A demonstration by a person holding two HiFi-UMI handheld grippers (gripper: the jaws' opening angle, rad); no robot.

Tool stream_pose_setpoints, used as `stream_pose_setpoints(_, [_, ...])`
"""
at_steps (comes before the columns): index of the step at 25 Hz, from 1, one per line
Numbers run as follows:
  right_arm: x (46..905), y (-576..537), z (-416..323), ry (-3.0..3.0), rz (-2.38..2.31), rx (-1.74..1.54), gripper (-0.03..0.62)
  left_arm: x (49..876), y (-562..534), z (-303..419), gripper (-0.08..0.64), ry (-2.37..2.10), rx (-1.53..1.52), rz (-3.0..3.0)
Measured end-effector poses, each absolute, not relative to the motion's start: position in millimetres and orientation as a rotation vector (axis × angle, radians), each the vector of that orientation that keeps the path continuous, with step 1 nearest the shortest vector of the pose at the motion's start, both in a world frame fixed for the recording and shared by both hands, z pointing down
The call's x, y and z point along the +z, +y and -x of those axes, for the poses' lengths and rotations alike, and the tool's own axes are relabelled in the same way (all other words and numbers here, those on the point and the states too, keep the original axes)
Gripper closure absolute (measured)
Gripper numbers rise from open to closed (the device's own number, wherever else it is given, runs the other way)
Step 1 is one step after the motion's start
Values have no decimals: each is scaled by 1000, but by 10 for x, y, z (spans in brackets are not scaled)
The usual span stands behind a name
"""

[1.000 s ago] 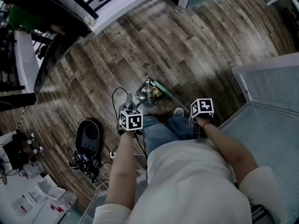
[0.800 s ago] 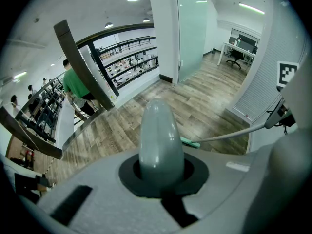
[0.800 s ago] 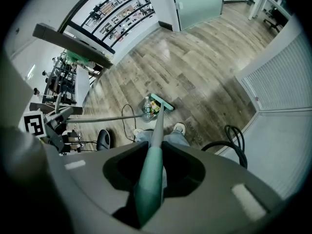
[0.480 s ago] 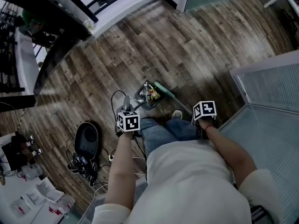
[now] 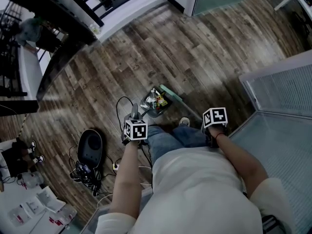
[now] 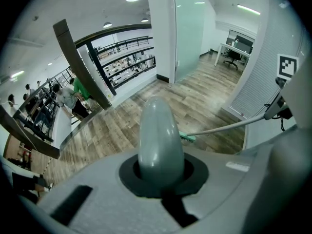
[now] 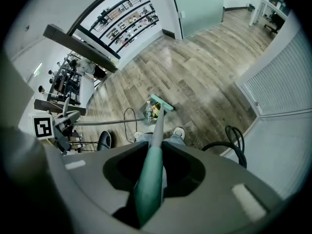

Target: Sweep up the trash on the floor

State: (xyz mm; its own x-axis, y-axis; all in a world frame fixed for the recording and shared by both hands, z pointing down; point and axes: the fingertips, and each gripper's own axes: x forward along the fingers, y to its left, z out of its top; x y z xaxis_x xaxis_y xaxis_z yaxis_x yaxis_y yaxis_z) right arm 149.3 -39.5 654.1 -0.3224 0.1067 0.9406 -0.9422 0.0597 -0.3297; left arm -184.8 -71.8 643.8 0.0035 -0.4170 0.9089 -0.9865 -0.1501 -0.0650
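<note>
Trash (image 5: 157, 100), a clear bottle and a bright wrapper, lies in the dustpan (image 5: 149, 109) on the wooden floor (image 5: 195, 48), near the middle of the head view. The green broom head (image 5: 171, 93) rests just to the right of it, touching the pan's open edge.

The left gripper (image 5: 135, 129) is closed on the dustpan handle (image 6: 160, 136), whose grey rounded top stands up between its jaws. The right gripper (image 5: 215, 119) is clamped on the broom handle (image 7: 147, 178), a green shaft that runs from its jaws down to the broom head.

A black cable (image 5: 121, 105) loops across the boards just left of the dustpan, close to the handle. Further toward the lower left, a dark oval object (image 5: 90, 146) sits in a tangle of wires (image 5: 86, 172), well apart from the trash. The person's shoes (image 5: 185, 122) stand just below the pan.

Along the right edge, a white slatted partition (image 5: 285, 89) walls off the floor, and in the right gripper view a coil of black hose (image 7: 236, 138) lies at its foot. A dark railing (image 5: 73, 13) crosses the upper left corner.
</note>
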Motion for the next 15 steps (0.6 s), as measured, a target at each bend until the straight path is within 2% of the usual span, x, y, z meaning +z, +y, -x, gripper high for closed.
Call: stream_pose_setpoints(15, [6353,-376,-1667,-1482,-927,1436,494,6426,-371,1618,551,-1494,1150,-1640])
